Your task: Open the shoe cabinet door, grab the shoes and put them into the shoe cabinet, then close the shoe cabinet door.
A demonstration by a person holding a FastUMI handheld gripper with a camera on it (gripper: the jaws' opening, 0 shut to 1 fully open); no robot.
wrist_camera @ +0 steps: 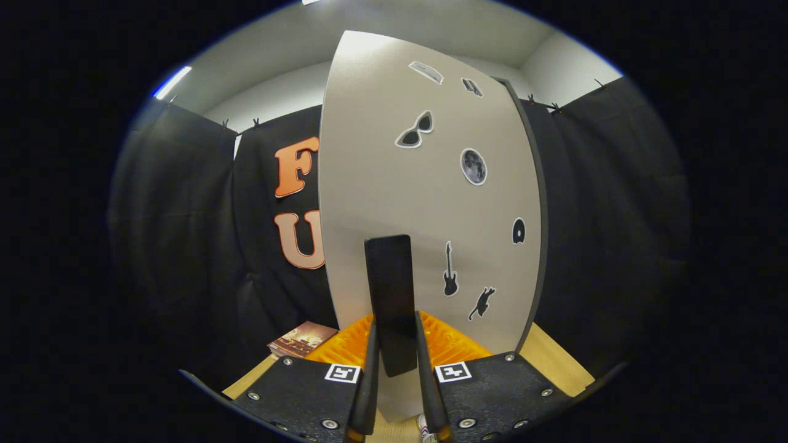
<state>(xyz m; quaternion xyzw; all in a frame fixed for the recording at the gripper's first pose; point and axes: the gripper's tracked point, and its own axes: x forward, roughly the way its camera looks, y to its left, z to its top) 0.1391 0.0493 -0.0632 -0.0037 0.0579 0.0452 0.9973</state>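
The shoe cabinet door [394, 184] is a pale grey panel with several black-and-white stickers, standing close in front of me. Its dark right edge [540, 234] shows, so the panel is angled to my view. A black upright handle [389, 283] sticks out from the door's lower middle. My gripper [396, 329] is shut on this handle, with one finger pressed to each side of its lower part. The cabinet's inside and the shoes are hidden behind the door.
A wooden surface [557, 360] runs under the door, to the right and left of my fingers. A small printed booklet [303, 338] lies on it left of the door. Black cloth walls [184, 246] close the booth all around.
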